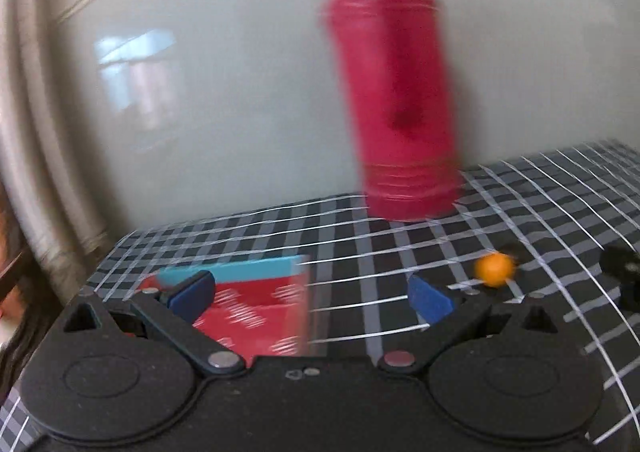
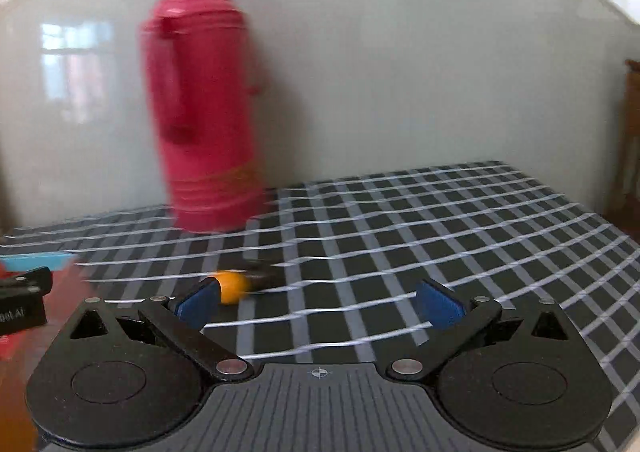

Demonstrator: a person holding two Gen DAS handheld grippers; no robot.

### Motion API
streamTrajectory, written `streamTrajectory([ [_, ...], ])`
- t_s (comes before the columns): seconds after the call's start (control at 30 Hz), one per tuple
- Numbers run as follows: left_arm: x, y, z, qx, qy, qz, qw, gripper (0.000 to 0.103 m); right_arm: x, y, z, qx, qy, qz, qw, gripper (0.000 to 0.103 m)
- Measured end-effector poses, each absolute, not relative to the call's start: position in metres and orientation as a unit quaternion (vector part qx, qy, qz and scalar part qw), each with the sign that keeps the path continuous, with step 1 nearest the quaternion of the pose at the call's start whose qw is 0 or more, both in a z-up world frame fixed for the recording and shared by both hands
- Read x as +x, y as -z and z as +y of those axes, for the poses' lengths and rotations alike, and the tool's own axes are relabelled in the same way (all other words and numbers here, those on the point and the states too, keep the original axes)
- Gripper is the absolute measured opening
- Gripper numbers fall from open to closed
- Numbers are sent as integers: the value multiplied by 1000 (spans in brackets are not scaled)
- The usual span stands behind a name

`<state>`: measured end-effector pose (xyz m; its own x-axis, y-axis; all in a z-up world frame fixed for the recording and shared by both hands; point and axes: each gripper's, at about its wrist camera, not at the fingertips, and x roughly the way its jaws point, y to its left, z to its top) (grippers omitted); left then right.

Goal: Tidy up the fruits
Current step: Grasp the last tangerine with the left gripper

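A small orange fruit (image 1: pixel 494 269) lies on the checked tablecloth (image 1: pixel 400 252), to the right of and beyond my left gripper (image 1: pixel 312 296), which stands open with its blue pads wide apart. A red box with a light blue rim (image 1: pixel 256 312) sits low under the left finger (image 1: pixel 192 294). In the right wrist view the orange fruit (image 2: pixel 234 286) lies just past the left pad (image 2: pixel 200 302) of my right gripper (image 2: pixel 320 304). That gripper is open wide with only cloth between its pads. Both views are blurred.
A tall red thermos (image 1: pixel 396 92) (image 2: pixel 204 112) stands at the back of the table against a pale wall. The box's blue rim (image 2: pixel 36 262) and part of the other gripper (image 2: pixel 24 296) show at the left edge. The table's right edge (image 2: pixel 600 212) drops off.
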<state>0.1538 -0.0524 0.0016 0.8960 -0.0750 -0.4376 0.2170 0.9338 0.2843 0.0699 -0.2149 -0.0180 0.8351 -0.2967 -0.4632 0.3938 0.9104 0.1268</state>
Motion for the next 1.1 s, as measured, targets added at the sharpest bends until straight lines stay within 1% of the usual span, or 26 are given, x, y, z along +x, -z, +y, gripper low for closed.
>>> streamTrajectory([
  [0.1,159,10,-84,206,124,214,947,96,67,22,-229,105,207,234,944,103],
  [0.2,163,23,-108,239,168,212,933,88,62,23,-238,109,215,237,941,103],
  [0.33,170,34,-128,253,208,217,920,86,59,21,-239,112,213,236,941,103],
  [0.37,172,36,-132,254,217,220,917,84,58,21,-241,113,212,236,942,103],
  [0.43,177,40,-139,257,226,228,911,74,54,20,-244,117,207,234,943,103],
  [0.87,203,58,-154,249,247,251,902,73,56,23,-254,129,216,242,937,103],
  [0.97,204,61,-156,248,255,257,898,66,56,24,-255,131,216,243,936,103],
  [1.07,206,64,-157,247,260,262,896,54,57,24,-254,129,216,244,936,103],
  [1.1,206,65,-157,246,261,262,896,48,58,24,-254,129,215,245,936,103],
])
